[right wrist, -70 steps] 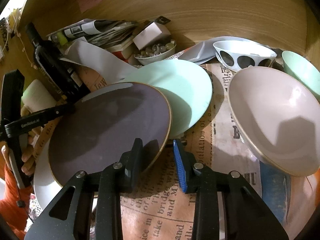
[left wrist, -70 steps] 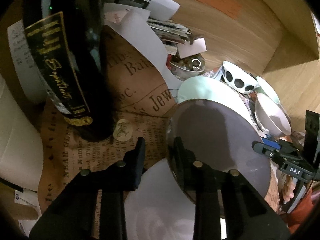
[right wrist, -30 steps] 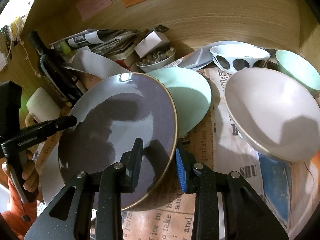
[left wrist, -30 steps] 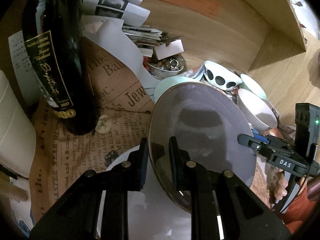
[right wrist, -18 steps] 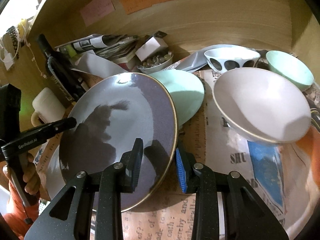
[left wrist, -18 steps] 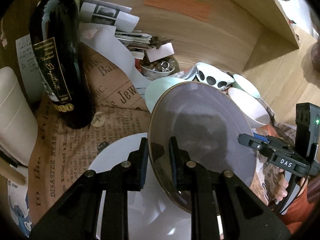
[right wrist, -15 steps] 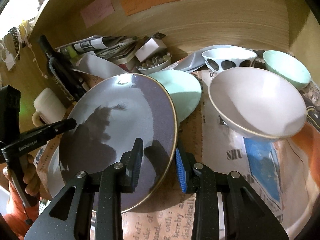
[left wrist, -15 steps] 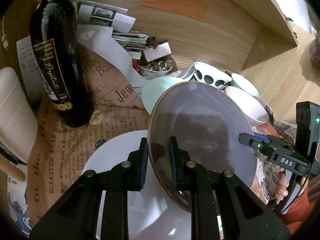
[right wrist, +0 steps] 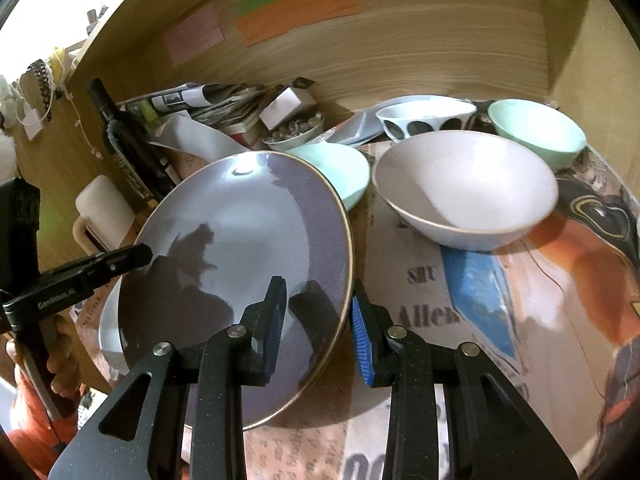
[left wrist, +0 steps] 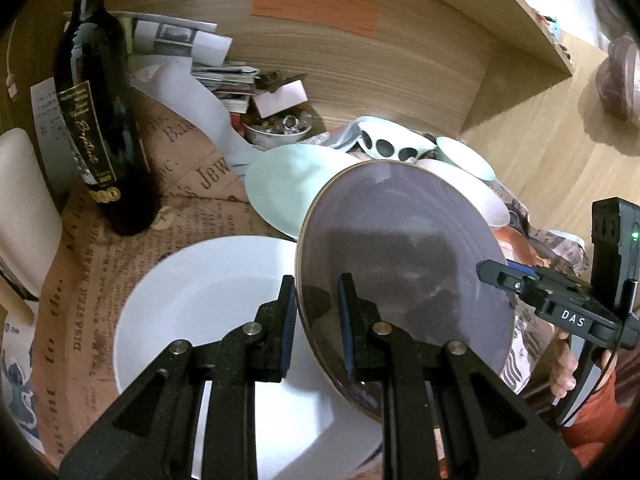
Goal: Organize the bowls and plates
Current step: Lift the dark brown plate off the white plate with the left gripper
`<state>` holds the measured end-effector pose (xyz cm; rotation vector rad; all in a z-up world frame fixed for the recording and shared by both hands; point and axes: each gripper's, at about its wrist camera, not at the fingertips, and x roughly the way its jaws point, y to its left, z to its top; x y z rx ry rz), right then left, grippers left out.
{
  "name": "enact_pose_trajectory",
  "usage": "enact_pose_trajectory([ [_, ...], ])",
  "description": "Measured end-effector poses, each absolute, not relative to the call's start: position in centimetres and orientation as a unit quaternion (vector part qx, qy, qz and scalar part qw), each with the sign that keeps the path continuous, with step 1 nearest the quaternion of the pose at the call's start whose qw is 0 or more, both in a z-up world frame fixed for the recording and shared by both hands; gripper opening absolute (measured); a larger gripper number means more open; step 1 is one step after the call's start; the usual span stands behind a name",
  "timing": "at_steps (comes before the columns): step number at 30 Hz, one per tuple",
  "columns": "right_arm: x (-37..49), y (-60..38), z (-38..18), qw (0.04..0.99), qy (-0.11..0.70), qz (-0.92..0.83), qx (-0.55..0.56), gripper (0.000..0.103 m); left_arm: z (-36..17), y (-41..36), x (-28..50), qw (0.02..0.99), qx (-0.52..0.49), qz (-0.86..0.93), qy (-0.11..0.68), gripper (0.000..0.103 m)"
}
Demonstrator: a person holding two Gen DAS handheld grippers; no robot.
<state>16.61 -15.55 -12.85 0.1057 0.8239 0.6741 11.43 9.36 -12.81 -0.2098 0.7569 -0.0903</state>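
Note:
A purple-grey plate with a gold rim (left wrist: pixel 404 256) (right wrist: pixel 240 248) is held up in the air between both grippers. My left gripper (left wrist: pixel 316 312) is shut on its near rim. My right gripper (right wrist: pixel 318 312) is shut on the opposite rim. A large white plate (left wrist: pixel 208 304) lies flat under the purple plate; its edge shows in the right wrist view (right wrist: pixel 109 332). A mint plate (left wrist: pixel 288 184) (right wrist: pixel 340 168) lies behind. A white bowl (right wrist: pixel 464 188), a spotted bowl (right wrist: pixel 424 118) and a mint bowl (right wrist: pixel 536 128) stand to the right.
A dark wine bottle (left wrist: pixel 100 120) stands at the left on newspaper (left wrist: pixel 80 300). A small dish of trinkets (left wrist: pixel 276 128), a stack of papers (left wrist: pixel 224 80) and a white mug (right wrist: pixel 104 208) sit by the wooden back wall (right wrist: pixel 400 40).
The purple plate has been gripped by both grippers and lifted off the white plate, tilting up. Both cameras have risen and pulled back, so more of the white plate shows.

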Motion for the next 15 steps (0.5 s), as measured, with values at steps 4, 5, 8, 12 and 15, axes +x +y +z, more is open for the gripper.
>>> enact_pose_trajectory([
  [4, 16.1, -16.8, -13.0, 0.862, 0.393, 0.315, 0.057, 0.029, -13.0, 8.2, 11.1, 0.922, -0.099, -0.049, 0.371, 0.019],
  [5, 16.0, -17.0, -13.0, 0.862, 0.394, 0.313, 0.058, 0.029, -13.1, 7.8, 11.0, 0.921, -0.099, -0.051, 0.373, 0.019],
  [8, 15.6, -17.8, -13.1, 0.864, 0.393, 0.310, 0.060, 0.028, -13.4, 7.0, 10.9, 0.920, -0.095, -0.053, 0.376, 0.019],
  [12, 15.1, -18.6, -13.3, 0.866, 0.394, 0.302, 0.059, 0.029, -13.9, 6.2, 10.8, 0.918, -0.099, -0.060, 0.380, 0.019],
  [15, 14.9, -19.4, -13.5, 0.867, 0.397, 0.296, 0.060, 0.029, -14.2, 5.4, 10.7, 0.916, -0.101, -0.065, 0.383, 0.018],
])
